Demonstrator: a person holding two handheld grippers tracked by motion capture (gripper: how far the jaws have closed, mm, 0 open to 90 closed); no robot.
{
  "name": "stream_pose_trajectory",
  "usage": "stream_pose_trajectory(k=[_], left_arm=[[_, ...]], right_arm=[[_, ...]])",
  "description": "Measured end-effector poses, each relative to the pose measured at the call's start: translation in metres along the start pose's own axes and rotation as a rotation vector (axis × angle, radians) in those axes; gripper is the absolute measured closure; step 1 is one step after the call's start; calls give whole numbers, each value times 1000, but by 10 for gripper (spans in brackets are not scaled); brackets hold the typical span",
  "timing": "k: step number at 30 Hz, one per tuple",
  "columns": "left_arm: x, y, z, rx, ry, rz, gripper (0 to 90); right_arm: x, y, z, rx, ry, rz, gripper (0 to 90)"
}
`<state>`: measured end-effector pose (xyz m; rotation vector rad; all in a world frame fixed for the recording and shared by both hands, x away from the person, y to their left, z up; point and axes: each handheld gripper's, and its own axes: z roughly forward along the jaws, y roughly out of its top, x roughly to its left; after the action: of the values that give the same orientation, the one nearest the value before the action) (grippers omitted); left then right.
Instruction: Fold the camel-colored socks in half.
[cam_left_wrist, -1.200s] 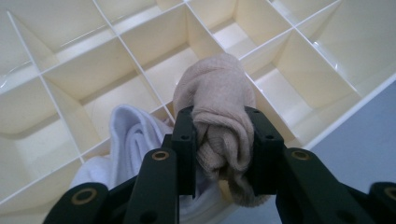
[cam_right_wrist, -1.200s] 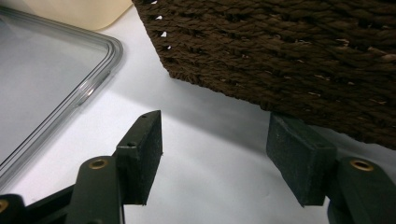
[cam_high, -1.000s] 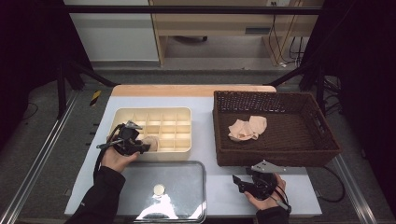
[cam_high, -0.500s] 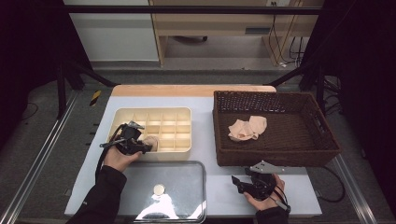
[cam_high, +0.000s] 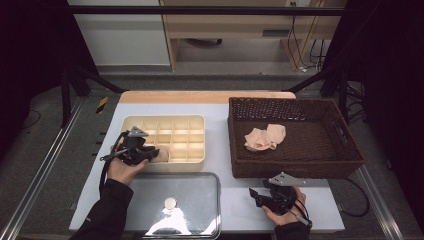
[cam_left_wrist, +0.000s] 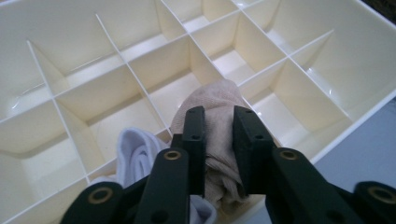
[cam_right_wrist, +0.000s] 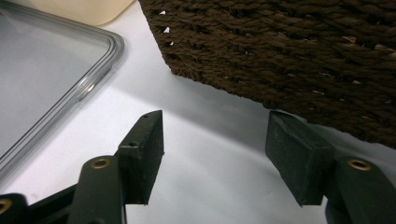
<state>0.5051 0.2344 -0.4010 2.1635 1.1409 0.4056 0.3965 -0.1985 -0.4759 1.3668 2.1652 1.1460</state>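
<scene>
The left hand-held gripper (cam_high: 159, 153) is black, with a grey three-cornered plate (cam_high: 136, 132) on top and a thin black cable (cam_high: 103, 172) looping down beside the wrist. In the left gripper view its two jaws are flat-sided black blocks, each with small dark screw holes, carried on black link arms that pivot on brass-coloured rivets (cam_left_wrist: 172, 155). The right hand-held gripper (cam_high: 252, 194) is of the same make, with its own grey plate (cam_high: 282, 178) and brass-ringed pivots (cam_right_wrist: 100, 163). Both of the person's arms wear dark long sleeves (cam_high: 107, 212) reaching to the wrist.
</scene>
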Motion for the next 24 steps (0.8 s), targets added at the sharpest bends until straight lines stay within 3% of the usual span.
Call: stream_pose_trajectory(k=[8,10,13,16,19,24], left_arm=[[-6,-7,19,92,-6,27,789],[-4,-8,19,87,-16,10,783],[-4,-8,16,67,5,14,732],[-4,-7,7,-5,17,5,687],[-6,-7,7,-35,40,3,693],[-8,-6,18,-30,69,12,785]], right_arm=[[1,0,1,11,-1,-4,397],[1,0,1,12,1,-3,397],[1,0,1,12,1,-3,396],[1,0,0,6,1,-3,404],[1,1,0,2,3,-8,429],[2,2,-2,1,3,-25,538]])
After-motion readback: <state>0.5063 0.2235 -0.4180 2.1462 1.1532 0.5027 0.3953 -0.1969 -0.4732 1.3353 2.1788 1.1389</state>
